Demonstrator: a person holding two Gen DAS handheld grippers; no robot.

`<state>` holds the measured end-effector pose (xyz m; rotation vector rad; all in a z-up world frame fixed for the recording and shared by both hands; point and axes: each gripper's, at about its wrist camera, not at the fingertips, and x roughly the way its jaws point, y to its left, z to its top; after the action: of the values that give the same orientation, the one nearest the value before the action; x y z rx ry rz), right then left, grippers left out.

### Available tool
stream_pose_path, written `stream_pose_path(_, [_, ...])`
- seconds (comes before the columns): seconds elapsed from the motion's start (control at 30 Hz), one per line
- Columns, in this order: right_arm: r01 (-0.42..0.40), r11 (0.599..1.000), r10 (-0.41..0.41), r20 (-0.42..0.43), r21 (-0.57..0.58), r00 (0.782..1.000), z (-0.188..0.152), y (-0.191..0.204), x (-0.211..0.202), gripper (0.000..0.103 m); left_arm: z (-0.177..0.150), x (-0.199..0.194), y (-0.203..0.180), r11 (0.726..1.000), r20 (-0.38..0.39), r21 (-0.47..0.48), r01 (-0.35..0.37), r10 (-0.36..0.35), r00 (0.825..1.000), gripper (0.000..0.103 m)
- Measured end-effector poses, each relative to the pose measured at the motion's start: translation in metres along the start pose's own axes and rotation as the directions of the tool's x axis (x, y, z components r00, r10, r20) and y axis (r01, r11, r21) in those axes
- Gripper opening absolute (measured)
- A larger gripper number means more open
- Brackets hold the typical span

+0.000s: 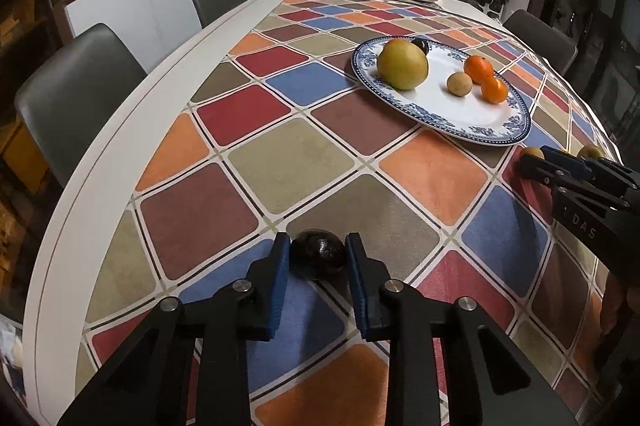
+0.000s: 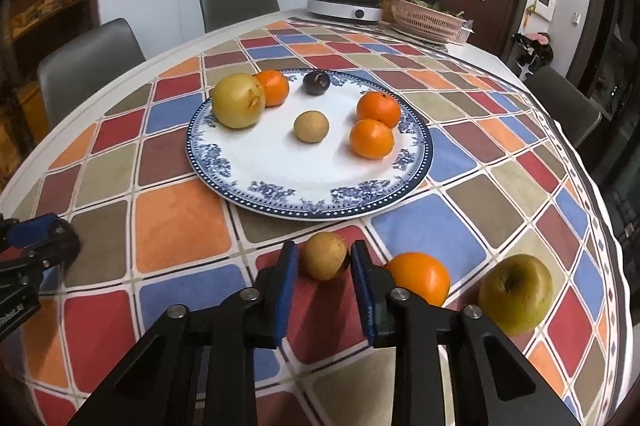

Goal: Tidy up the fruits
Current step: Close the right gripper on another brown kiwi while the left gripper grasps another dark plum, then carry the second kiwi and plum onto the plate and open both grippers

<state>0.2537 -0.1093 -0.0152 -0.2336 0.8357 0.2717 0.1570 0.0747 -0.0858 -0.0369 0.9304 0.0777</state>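
left gripper (image 1: 317, 254): black angular arms, blue ribbed jaws, silver round screws | right gripper (image 2: 325, 258): same build, white lettering on its side

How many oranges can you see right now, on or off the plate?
4. Three sit on the plate: one behind the big yellow fruit, two at its right side. One lies on the tablecloth beside the right claw. None appears hidden.
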Motion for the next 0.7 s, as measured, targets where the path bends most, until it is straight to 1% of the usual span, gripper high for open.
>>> stream_pose_path(0.13, [-0.027, 0.999, 0.026, 0.013, 0.023, 1.0, 0.001, -0.002, -0.005, 0.027, 0.0, -0.002, -0.002, 1.0, 0.011, 0.014, -0.012, 0.012, 1.0, 0.028])
stream_pose_path(0.3, [-0.053, 0.999, 0.052, 0.038, 0.014, 0.998, 0.0, 0.002, -0.02, 0.027, 0.0, -0.009, -0.002, 1.0, 0.03, 0.024, -0.005, 0.005, 1.0, 0.028])
stream_pose_path(0.47, [-0.085, 0.996, 0.083, 0.062, 0.022, 0.995, 0.0, 0.005, -0.038, 0.027, 0.002, -0.022, -0.005, 0.999, 0.058, 0.035, 0.017, -0.019, 0.998, 0.028])
stream_pose_path(0.7, [-0.108, 0.994, 0.105, 0.104, 0.028, 0.989, 0.001, 0.003, -0.065, 0.027, 0.006, -0.044, -0.014, 0.996, 0.1, 0.069, 0.056, -0.062, 0.993, 0.028])
